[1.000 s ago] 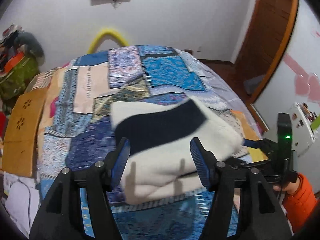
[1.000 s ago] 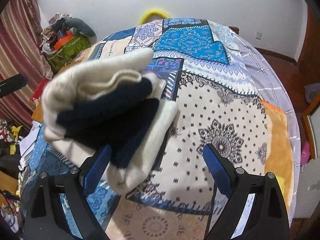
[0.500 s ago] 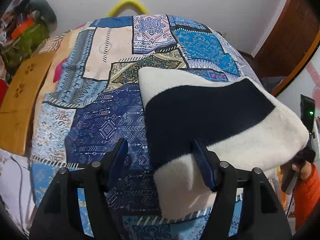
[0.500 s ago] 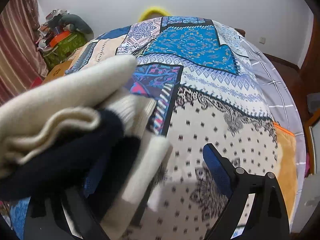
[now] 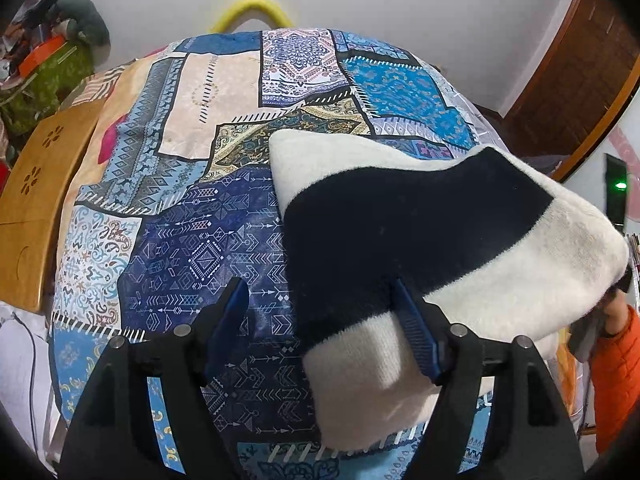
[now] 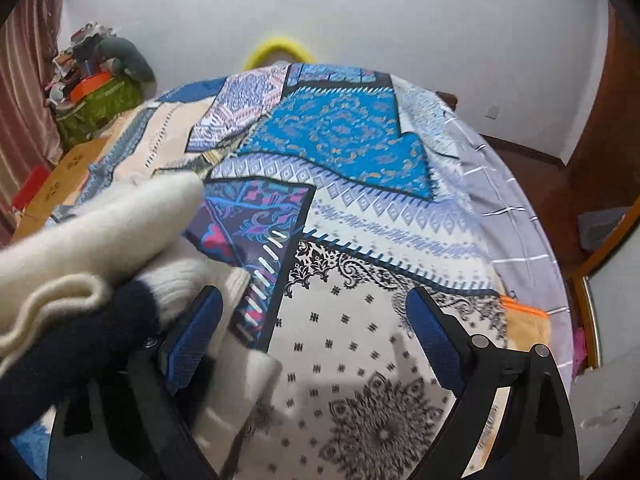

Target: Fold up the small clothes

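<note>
Patchwork bedspread [image 5: 168,248] under a folded cream-and-navy sweater [image 5: 420,224].
Left gripper [image 5: 320,316], jaws just widening, touches its edge unclamped; right gripper [image 6: 316,332] gapes beside it.

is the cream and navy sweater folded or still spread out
Folded. The sweater sits as a compact bundle on the patchwork bedspread, and the right wrist view shows stacked layers at its edge.
</note>
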The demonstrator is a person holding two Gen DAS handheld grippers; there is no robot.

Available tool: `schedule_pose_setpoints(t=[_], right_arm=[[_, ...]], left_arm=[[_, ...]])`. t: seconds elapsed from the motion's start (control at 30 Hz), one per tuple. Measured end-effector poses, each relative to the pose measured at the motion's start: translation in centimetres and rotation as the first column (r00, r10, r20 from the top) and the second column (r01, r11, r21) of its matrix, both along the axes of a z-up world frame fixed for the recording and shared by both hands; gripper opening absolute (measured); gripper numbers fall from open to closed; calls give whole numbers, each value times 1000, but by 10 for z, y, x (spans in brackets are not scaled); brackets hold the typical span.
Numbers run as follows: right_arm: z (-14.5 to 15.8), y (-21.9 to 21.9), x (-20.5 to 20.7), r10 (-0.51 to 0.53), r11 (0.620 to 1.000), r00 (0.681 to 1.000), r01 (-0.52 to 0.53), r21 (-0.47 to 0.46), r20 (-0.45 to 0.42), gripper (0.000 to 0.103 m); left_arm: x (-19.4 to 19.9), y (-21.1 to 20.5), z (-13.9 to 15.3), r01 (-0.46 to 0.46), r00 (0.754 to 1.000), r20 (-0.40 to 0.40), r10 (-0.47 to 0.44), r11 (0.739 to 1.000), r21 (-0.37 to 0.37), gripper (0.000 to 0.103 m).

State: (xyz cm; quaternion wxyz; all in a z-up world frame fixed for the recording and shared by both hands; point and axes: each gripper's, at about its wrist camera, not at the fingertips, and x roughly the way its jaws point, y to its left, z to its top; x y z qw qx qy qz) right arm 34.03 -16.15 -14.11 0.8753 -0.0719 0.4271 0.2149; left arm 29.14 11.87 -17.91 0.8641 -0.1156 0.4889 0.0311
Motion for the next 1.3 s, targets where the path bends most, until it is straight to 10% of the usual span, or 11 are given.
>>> schedule_pose_setpoints(t=[0.4, 0.83, 1.3], right_arm=[[71, -5, -51, 83, 982, 997, -82, 171, 5, 91], [24, 28, -76, 123, 964, 979, -79, 254, -163, 91], [17, 32, -85, 154, 941, 955, -63, 333, -254, 30]], left_arm=[[-27, -3, 14, 0, 1000, 20, 0, 1000, -2, 75], [-68, -8, 0, 39, 999, -32, -39, 999, -20, 76], [-63, 2, -49, -12, 994, -113, 5, 998, -58, 92]])
